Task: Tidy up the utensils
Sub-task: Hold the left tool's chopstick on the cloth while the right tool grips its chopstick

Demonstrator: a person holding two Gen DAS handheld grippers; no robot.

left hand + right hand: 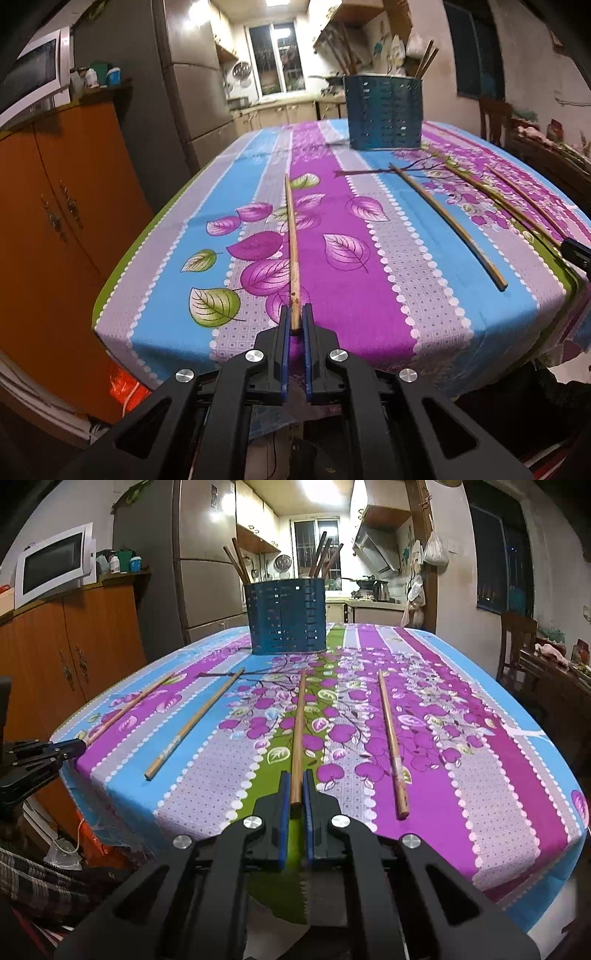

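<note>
Gripping chopstick (291,236), left gripper (295,317), chopstick's near end hidden between jaws

no legible text, labels, brands or numbers on anything in view

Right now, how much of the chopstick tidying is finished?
Done: several chopsticks stand in the blue holder. In hand: the left gripper and right gripper each pinch one chopstick's near end on the tablecloth. Left: two loose chopsticks.
</note>
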